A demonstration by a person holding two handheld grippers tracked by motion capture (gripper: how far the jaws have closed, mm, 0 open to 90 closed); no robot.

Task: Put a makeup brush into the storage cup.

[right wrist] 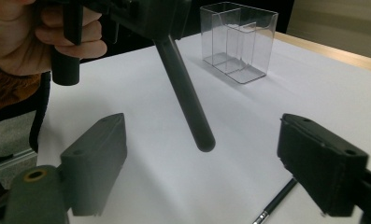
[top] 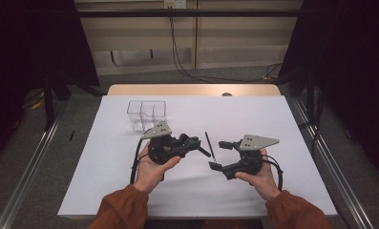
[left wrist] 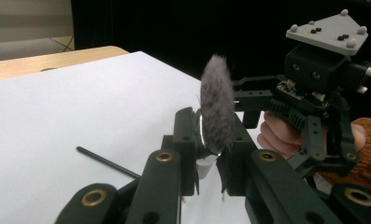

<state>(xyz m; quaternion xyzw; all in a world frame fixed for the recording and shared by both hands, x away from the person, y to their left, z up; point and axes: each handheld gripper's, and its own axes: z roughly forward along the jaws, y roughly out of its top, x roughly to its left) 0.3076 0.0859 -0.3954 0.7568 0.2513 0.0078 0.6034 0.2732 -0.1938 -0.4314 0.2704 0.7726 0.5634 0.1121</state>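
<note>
**A:** Your left gripper is clamped on the makeup brush, jaws narrow around the metal collar just under the grey bristle head. From the right gripper view the brush's dark handle slants down and out of the left gripper, its rounded end hanging clear of the table.

**B:** And my right one?

**A:** The right gripper stands wide, nothing between the pads; the handle's tip hangs just ahead of the gap. If a handover is the plan, bring the jaws up around the lower handle, square to it, and close before the left lets go. Keep the left hand steady until then, because a round handle can roll in a loose pinch.

**B:** Where does it go after that?

**A:** Probably the clear divided holder, standing upright at the far left of the sheet, well apart from both hands. It looks empty, though its walls are see-through and I can't be sure of every compartment. Mind the thin black brush lying flat between your grippers, just beside the right one's jaws.

**B:** Anything about the table?

**A:** A plain white sheet covers it, wooden edge showing at the far side. Dark curtains flank the room, and cables trail down the back wall to the grey floor.
</note>
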